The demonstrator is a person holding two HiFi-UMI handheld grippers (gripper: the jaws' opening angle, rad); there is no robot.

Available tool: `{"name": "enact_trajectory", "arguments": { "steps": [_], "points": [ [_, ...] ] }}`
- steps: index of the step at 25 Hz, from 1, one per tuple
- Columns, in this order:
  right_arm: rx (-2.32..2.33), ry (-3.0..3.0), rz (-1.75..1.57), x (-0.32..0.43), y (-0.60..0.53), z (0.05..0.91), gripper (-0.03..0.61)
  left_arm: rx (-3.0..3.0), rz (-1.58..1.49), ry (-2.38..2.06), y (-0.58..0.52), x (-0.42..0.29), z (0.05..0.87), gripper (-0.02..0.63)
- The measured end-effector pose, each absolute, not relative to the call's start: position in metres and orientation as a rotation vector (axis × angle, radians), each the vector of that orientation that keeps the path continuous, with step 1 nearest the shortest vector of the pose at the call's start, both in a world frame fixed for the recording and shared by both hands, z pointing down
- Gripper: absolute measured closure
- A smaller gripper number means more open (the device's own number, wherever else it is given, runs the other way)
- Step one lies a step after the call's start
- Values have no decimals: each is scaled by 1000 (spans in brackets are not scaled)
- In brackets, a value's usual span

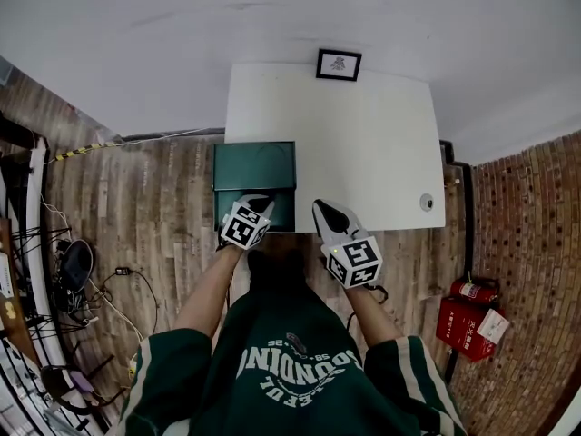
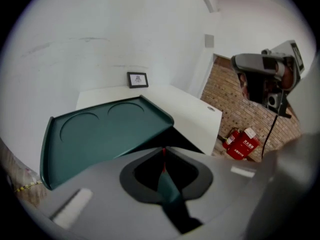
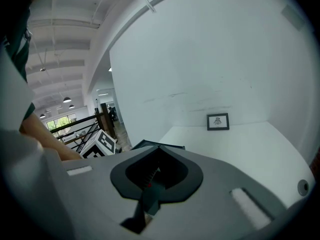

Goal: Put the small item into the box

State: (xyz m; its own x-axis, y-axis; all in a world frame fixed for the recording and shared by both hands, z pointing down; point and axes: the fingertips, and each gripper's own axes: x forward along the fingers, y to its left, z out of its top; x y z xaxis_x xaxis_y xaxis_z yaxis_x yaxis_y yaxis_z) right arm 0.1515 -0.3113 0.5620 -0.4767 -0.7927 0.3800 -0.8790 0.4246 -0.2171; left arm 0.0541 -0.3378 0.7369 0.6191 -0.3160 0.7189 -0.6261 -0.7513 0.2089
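just ahead of the left gripper (image 1: 259, 203) the box (image 1: 254, 165) lies open to receive; both grippers' jaws are closed and empty, as the probable small item (image 1: 427, 202) rests well right of the right gripper (image 1: 324, 210).

I see a dark green rectangular box (image 1: 255, 165) at the white table's (image 1: 363, 134) front left corner, its lid (image 2: 105, 129) tilted up, and a small round grey item (image 1: 427, 202) well apart from it, near the right edge
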Motion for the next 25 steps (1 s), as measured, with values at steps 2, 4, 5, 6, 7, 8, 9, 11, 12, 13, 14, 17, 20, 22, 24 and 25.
{"name": "enact_trajectory", "arguments": {
  "steps": [2,4,5,6,7,8,9,11,12,13,14,17,20,22,24,25],
  "points": [
    [1476,-2450,574,153,-312,563,575,2398,968,-731,-336,56,741,549],
    [1482,-2445,573,154,-313,563,575,2388,984,-722,-336,57,744,549],
    [1485,-2442,573,154,-313,563,575,2382,1000,-720,-335,56,746,549],
    [1489,-2439,573,154,-314,563,575,2373,1019,-718,-334,54,749,549],
    [1492,-2437,574,154,-314,563,575,2363,1035,-717,-334,52,753,549],
    [1497,-2435,576,155,-315,563,575,2354,1042,-716,-333,50,755,548],
    [1500,-2433,577,155,-315,563,575,2349,1041,-714,-333,49,756,548],
    [1506,-2430,581,156,-315,564,575,2346,1039,-711,-333,48,756,548],
    [1508,-2429,583,156,-315,565,575,2346,1043,-708,-333,48,757,548],
    [1509,-2428,585,156,-315,565,575,2347,1046,-707,-334,48,759,548],
    [1509,-2428,586,156,-315,565,575,2348,1046,-707,-334,48,760,548],
    [1506,-2429,588,155,-314,566,575,2344,1047,-710,-336,47,763,548],
    [1506,-2428,591,154,-313,566,575,2335,1056,-704,-334,46,763,548],
    [1504,-2428,594,154,-312,566,575,2331,1062,-691,-331,46,760,548],
    [1502,-2427,597,154,-312,567,575,2332,1061,-683,-330,45,759,548],
    [1501,-2427,599,154,-312,568,575,2332,1058,-685,-330,45,760,548]
  ]
}}
